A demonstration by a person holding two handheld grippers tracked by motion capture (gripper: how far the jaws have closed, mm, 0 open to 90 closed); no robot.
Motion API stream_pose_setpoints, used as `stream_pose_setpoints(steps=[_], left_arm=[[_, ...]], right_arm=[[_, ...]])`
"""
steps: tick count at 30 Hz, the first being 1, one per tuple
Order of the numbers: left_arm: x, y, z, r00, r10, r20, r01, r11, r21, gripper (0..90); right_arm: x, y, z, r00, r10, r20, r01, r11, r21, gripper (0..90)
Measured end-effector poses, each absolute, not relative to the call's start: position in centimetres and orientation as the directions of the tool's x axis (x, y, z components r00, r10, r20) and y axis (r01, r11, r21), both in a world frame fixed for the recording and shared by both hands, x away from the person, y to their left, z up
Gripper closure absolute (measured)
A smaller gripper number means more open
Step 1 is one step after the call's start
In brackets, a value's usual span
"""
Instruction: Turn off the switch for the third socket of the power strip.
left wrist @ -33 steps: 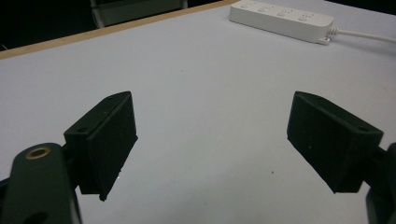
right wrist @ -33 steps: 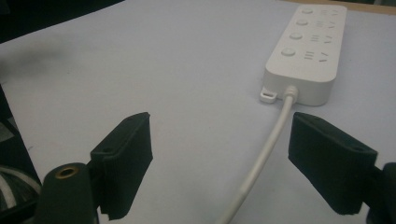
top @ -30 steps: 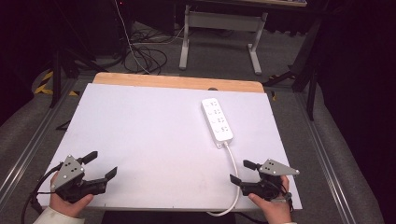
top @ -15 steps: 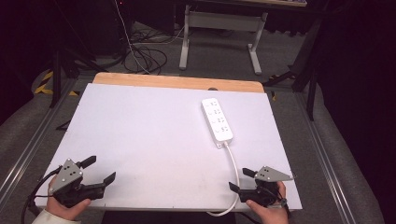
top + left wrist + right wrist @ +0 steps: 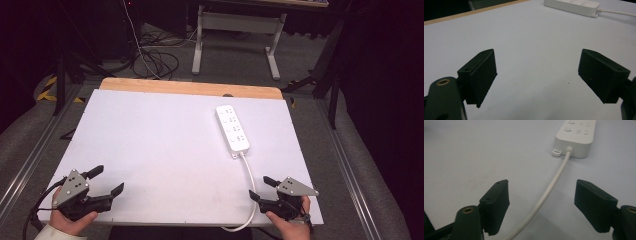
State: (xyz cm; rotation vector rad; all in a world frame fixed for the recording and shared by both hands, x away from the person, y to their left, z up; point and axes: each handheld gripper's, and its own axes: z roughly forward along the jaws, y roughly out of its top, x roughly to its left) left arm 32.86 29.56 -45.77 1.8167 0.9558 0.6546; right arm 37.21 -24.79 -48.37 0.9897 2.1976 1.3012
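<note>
Both claws released, empty: left gripper [image 5: 108, 181] near-left on table [image 5: 165, 140], right gripper [image 5: 262, 189] straddling cord [image 5: 247, 175] of power strip [image 5: 232, 128].

You're in a lab or test bay. White work board [image 5: 165, 145] center frame, loose cables [image 5: 155, 57] on grey carpet upper left, metal stand [image 5: 235, 30] top center.

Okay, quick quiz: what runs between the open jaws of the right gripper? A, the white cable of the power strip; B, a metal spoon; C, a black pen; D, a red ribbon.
A: in the right gripper view the white round cable of the white plastic power strip passes between the wide-open jaws of the right gripper, which does not touch it.
</note>
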Motion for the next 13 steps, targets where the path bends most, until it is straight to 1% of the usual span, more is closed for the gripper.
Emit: stream_pose_setpoints(steps=[7,11,13], left_arm=[[32.89,29.52,-45.75,0.541,0.84,0.041,0.313,-0.246,0.917,14.8],[33.0,29.62,-45.73,0.537,0.841,0.063,0.299,-0.259,0.918,14.1],[33.03,29.57,-45.75,0.538,0.841,0.063,0.305,-0.263,0.915,14.2]], right_arm=[[37.18,-24.84,-48.34,-0.672,0.74,0.028,0.373,0.305,0.876,28.4],[37.14,-24.85,-48.32,-0.674,0.738,0.027,0.368,0.304,0.879,28.4],[37.07,-24.96,-48.21,-0.671,0.741,0.021,0.359,0.3,0.884,30.1]])
